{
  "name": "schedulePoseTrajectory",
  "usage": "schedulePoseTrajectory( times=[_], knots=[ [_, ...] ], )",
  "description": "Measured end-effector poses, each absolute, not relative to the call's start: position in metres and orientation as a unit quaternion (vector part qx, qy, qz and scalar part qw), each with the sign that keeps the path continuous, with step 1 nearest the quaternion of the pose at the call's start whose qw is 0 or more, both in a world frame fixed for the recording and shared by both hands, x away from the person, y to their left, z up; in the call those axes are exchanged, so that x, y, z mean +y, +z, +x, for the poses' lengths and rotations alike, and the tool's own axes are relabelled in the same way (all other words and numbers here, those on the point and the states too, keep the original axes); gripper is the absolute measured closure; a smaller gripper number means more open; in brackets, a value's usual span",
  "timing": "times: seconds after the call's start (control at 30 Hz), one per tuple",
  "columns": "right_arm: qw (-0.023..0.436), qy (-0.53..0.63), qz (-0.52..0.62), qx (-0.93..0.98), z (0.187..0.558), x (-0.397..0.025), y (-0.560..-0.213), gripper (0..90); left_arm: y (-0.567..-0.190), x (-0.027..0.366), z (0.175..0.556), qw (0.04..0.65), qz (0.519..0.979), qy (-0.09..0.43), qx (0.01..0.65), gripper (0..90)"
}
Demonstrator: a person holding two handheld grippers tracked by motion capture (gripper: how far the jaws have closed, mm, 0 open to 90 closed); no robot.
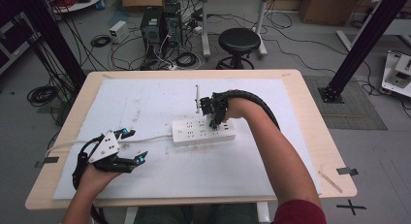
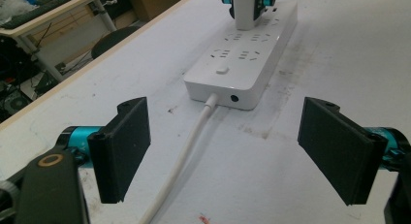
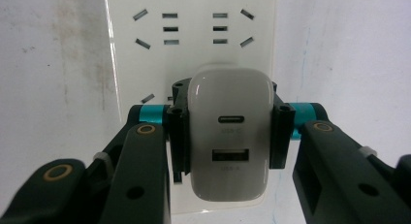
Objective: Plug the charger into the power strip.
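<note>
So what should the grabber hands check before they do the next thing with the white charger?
1. Right gripper clamped on both sides of the charger: ok.
2. Charger over the power strip sockets: ok.
3. Charger prongs pushed fully in: cannot tell, hidden beneath it.
4. Left gripper open, holding nothing: ok.
5. Strip's cord away from the left gripper's jaws: not ok, it runs between them.
</note>
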State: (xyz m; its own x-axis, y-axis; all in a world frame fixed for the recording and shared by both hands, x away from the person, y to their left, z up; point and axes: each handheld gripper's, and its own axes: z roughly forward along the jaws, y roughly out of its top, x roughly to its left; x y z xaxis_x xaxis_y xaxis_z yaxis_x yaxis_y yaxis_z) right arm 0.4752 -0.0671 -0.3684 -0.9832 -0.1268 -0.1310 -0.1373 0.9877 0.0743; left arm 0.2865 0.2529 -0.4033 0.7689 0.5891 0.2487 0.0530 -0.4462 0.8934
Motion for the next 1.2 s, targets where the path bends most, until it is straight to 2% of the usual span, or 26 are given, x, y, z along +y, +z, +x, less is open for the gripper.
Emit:
schedulePoseTrajectory(
  times=[0.33, 0.67, 0.73, 0.77, 0.8, 0.83, 1.0, 1.2],
  knots=[
    [0.013, 0.068, -0.051, 0.996, 0.491, -0.071, -0.377, 63.6, -0.398, 0.244, 0.287, 0.488, 0.806, 0.276, 0.187, 19.1],
    [0.025, 0.053, -0.057, 0.997, 0.488, -0.068, -0.377, 62.3, -0.4, 0.244, 0.289, 0.488, 0.807, 0.271, 0.189, 19.2],
    [0.029, 0.05, -0.059, 0.997, 0.487, -0.068, -0.376, 59.2, -0.4, 0.244, 0.289, 0.49, 0.807, 0.27, 0.19, 19.2],
    [0.04, 0.052, -0.047, 0.997, 0.486, -0.071, -0.375, 50.8, -0.399, 0.246, 0.29, 0.489, 0.807, 0.27, 0.192, 19.2],
    [0.04, 0.052, -0.047, 0.997, 0.486, -0.071, -0.375, 50.8, -0.399, 0.246, 0.29, 0.489, 0.807, 0.27, 0.192, 19.2],
    [0.044, 0.075, -0.026, 0.996, 0.484, -0.075, -0.369, 43.1, -0.398, 0.247, 0.29, 0.488, 0.807, 0.272, 0.192, 19.2],
    [0.055, 0.143, 0.003, 0.988, 0.476, -0.086, -0.346, 39.7, -0.392, 0.25, 0.29, 0.488, 0.807, 0.274, 0.189, 19.1],
    [0.074, 0.223, 0.059, 0.97, 0.461, -0.106, -0.328, 27.3, -0.383, 0.252, 0.292, 0.492, 0.806, 0.275, 0.181, 19.2]
  ],
)
